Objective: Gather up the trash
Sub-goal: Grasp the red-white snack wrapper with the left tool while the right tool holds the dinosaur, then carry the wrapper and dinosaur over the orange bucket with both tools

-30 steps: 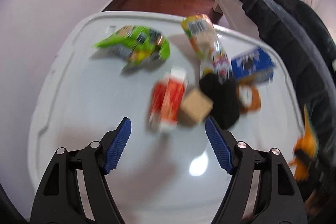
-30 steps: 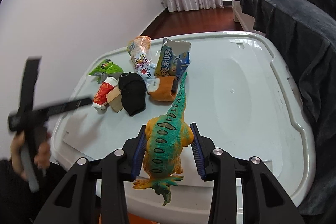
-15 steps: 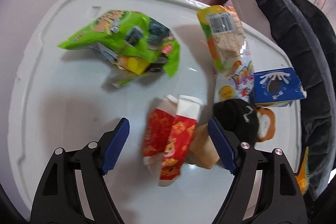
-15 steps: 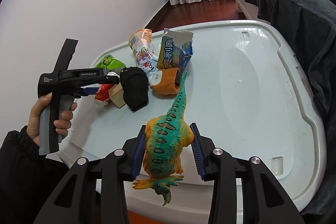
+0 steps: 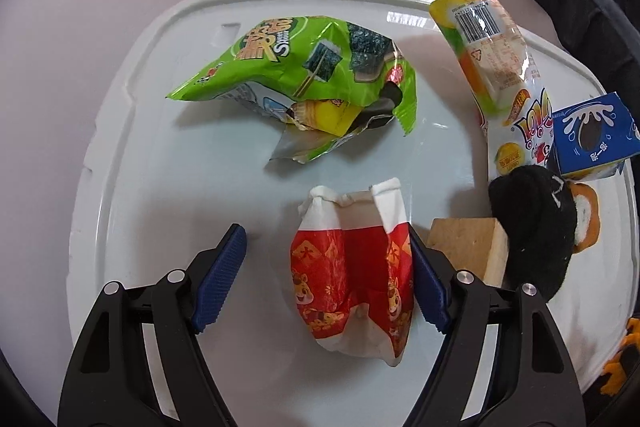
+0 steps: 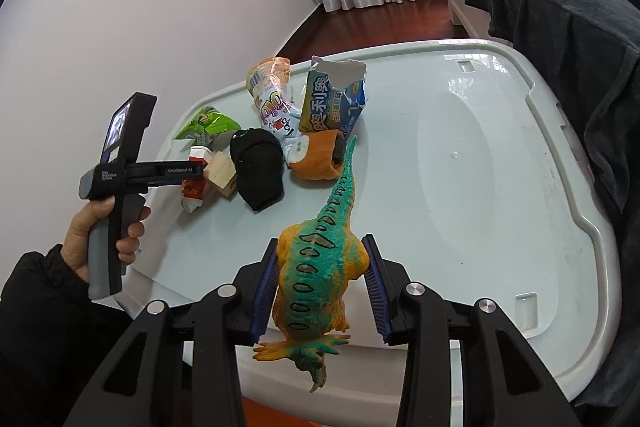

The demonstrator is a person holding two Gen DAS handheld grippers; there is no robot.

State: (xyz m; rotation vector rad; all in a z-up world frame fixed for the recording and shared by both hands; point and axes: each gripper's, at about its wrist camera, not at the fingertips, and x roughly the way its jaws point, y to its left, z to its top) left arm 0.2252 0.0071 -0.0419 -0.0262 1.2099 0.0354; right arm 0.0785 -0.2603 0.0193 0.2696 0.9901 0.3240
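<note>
My left gripper (image 5: 326, 277) is open around a crumpled red-and-white carton (image 5: 354, 271); its right pad touches the carton's side. Beyond it lie a green snack bag (image 5: 304, 75), an orange-and-white wrapper (image 5: 492, 55) and a blue cookie box (image 5: 592, 135). My right gripper (image 6: 320, 287) is shut on an orange-and-teal toy dinosaur (image 6: 320, 255) above the near edge of the white lid (image 6: 480, 167). The right wrist view also shows the left gripper (image 6: 160, 173), the carton (image 6: 194, 183), the green bag (image 6: 208, 123) and the torn blue box (image 6: 332, 103).
A wooden block (image 5: 468, 255), a black sock (image 5: 536, 223) and an orange sock (image 5: 586, 215) lie right of the carton. A white wall is at the left. A dark blanket (image 6: 560, 19) covers the bed at the right.
My left gripper moved forward and down over the lid until the red carton sits between its open fingers. My right gripper stayed nearly still, holding the dinosaur.
</note>
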